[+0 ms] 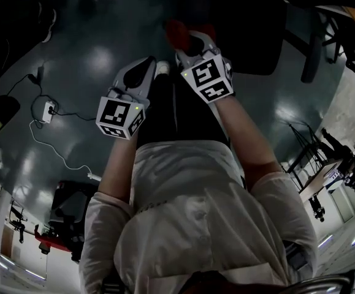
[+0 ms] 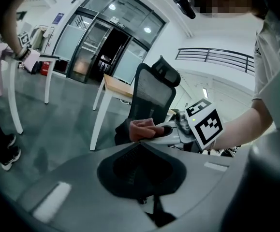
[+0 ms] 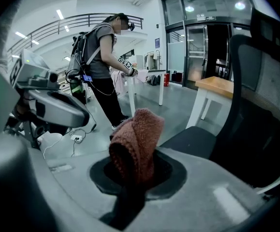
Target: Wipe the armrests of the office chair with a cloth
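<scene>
Jaws on the right gripper point(image 3: 134, 175) are squeezed shut on the cloth point(image 3: 136, 141), a red-brown knitted one that sticks up in the air. The left gripper point(image 2: 143, 180) has its jaws together with nothing in them. The office chair point(image 3: 263, 105) is just in front, and the cloth is not on it yet. I think the cloth could slip out when it rubs an armrest, because only its bottom end is pinched. The chair might also swing away if pushed.

glossy grey floor point(image 1: 97, 66), wht table point(image 2: 116, 86), glass doors point(image 2: 89, 52), ceiling lights point(image 2: 147, 30)
</scene>
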